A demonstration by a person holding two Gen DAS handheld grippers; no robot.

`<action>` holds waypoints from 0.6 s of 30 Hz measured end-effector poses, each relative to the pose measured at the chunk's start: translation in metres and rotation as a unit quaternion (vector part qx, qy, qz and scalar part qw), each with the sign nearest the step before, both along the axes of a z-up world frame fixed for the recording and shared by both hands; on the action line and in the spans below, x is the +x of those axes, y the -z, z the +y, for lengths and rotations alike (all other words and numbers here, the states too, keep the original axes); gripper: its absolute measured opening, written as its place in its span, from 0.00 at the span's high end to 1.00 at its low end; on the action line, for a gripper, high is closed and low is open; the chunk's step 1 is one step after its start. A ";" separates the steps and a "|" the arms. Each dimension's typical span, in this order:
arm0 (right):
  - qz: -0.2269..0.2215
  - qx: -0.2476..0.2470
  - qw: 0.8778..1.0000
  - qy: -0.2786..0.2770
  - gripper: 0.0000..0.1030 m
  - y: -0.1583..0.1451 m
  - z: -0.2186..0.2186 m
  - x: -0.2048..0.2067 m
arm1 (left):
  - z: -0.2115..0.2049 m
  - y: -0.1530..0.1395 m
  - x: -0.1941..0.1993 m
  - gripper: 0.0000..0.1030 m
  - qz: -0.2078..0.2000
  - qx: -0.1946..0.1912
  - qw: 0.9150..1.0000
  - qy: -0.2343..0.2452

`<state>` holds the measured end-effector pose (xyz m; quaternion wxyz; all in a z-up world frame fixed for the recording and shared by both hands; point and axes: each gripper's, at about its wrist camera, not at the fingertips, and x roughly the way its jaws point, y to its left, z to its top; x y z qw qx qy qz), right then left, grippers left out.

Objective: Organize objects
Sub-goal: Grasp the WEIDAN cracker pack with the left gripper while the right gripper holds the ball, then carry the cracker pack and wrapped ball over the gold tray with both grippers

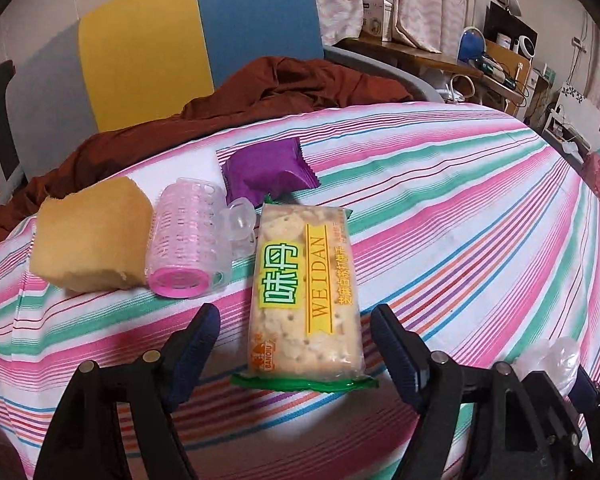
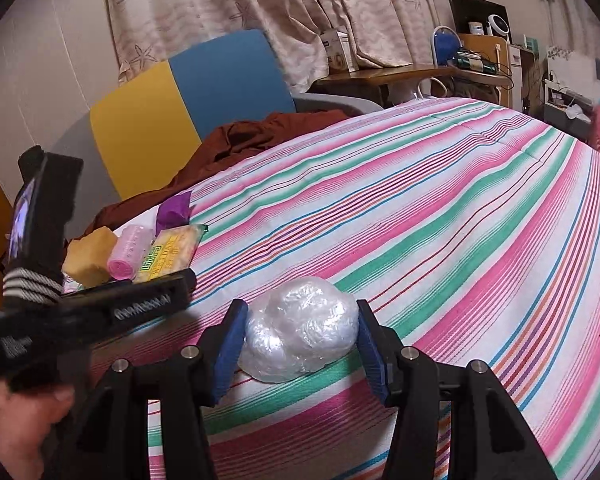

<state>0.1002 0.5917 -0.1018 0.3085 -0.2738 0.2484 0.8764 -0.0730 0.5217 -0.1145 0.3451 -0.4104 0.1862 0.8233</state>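
My left claw (image 1: 296, 344) gapes around the cracker pack (image 1: 304, 292) reading "WEIDAN" and "BANOIU"; my right claw (image 2: 300, 340) grips a crumpled plastic ball (image 2: 300, 336).

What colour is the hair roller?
Pink hair roller, clearest in the left wrist view.

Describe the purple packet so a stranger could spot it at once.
On the striped bedspread, a row of small items lies near the rust-brown cloth. Just behind the cracker pack sits the purple foil packet, the only solid purple item, with crimped zigzag ends.
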 end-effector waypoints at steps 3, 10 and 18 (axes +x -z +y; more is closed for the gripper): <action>-0.003 0.005 1.000 0.000 0.47 0.000 -0.001 -0.002 | -0.003 -0.001 0.002 0.28 0.002 0.001 1.000 0.002; -0.006 0.016 1.000 0.002 0.48 -0.001 -0.004 -0.002 | -0.027 -0.004 0.020 0.52 0.015 0.021 1.000 0.010; -0.009 0.066 0.998 -0.013 0.48 -0.012 -0.021 -0.008 | -0.066 -0.008 0.046 0.52 0.017 0.033 0.999 0.003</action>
